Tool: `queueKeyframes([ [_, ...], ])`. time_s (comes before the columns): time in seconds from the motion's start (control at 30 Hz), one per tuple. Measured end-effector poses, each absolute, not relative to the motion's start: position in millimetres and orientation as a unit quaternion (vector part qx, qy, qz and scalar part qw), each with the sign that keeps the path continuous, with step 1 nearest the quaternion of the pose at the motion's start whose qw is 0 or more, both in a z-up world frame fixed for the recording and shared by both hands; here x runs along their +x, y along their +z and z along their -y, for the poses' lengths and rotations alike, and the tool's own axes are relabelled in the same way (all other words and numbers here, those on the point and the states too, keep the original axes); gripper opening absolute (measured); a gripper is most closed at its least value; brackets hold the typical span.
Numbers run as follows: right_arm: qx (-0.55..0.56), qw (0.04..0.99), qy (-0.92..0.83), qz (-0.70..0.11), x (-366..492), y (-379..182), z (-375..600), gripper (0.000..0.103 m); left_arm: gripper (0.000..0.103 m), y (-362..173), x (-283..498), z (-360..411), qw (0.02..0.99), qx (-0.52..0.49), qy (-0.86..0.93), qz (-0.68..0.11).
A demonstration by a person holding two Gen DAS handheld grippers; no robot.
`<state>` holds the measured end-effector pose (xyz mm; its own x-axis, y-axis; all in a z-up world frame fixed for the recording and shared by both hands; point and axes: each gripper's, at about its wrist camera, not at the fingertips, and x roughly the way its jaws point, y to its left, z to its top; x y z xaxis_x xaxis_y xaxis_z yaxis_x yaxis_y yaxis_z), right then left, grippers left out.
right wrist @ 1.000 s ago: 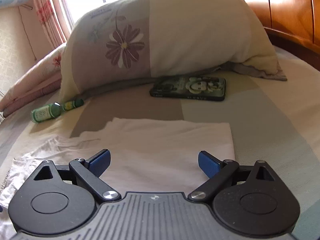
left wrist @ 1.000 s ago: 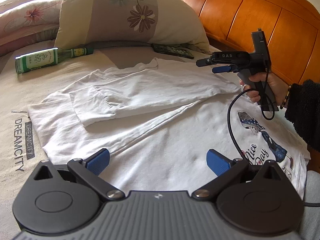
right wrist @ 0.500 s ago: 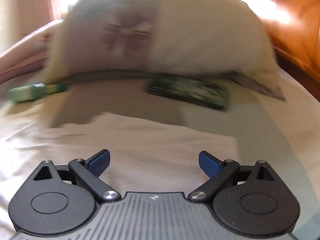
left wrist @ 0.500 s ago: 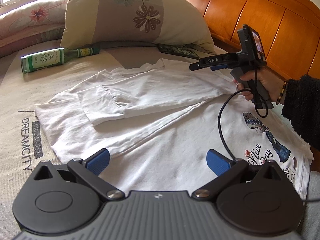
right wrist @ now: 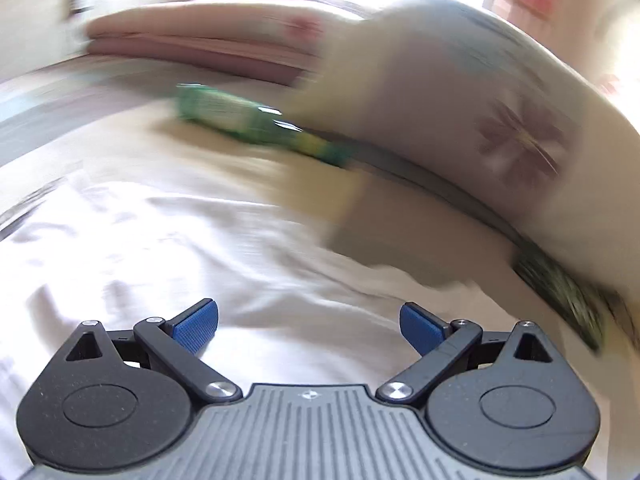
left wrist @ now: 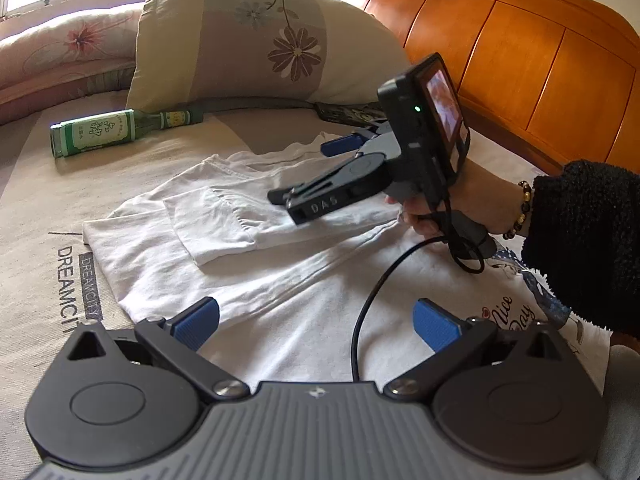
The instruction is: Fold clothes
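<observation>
A white long-sleeved shirt (left wrist: pixel 304 280) lies flat on the bed with one sleeve (left wrist: pixel 224 220) folded across its chest. A "Nice Day" print (left wrist: pixel 516 308) shows at its right. My left gripper (left wrist: pixel 316 320) hovers open over the shirt's near part, with nothing between its blue pads. A hand in a black fuzzy sleeve (left wrist: pixel 580 240) holds my right gripper (left wrist: pixel 304 174) above the folded sleeve, pointing left. The right wrist view is motion-blurred. It shows the right gripper (right wrist: pixel 308 320) open and empty over the white shirt (right wrist: pixel 160 240).
A green glass bottle (left wrist: pixel 108 132) lies on the mattress left of the shirt, blurred as the bottle (right wrist: pixel 240 120) in the right wrist view. A flowered pillow (left wrist: pixel 256 40) and a dark phone (left wrist: pixel 348 112) sit behind it. A wooden headboard (left wrist: pixel 520 60) runs along the right.
The right gripper has swung left from the shirt's far right edge to above the folded sleeve. Its view panned from the phone to the bottle. Both grippers stayed open.
</observation>
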<state>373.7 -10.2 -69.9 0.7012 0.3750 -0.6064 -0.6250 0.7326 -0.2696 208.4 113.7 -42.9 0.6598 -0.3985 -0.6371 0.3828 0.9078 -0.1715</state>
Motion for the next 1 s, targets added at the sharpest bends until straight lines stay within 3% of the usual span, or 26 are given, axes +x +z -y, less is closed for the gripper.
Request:
queueKeyframes([
  [0.1, -0.282, 0.886, 0.265, -0.256, 351, -65, 9, 0.100, 0.102, -40, 208, -116, 0.912, -0.014, -0.214, -0.349],
  [0.3, -0.135, 0.910, 0.249, -0.302, 333, -53, 67, 0.103, 0.102, -40, 211, -119, 0.915, -0.030, -0.215, -0.341],
  [0.7, -0.017, 0.907, 0.257, -0.332, 330, -74, 105, 0.103, 0.102, -43, 225, -116, 0.927, -0.053, -0.148, -0.339],
  [0.93, -0.039, 0.901, 0.269, -0.339, 333, -74, 102, 0.103, 0.102, -22, 312, -84, 0.920, -0.084, -0.175, -0.341],
  [1.0, -0.046, 0.899, 0.270, -0.342, 334, -73, 100, 0.103, 0.102, -34, 343, -80, 0.900, -0.136, -0.188, -0.369],
])
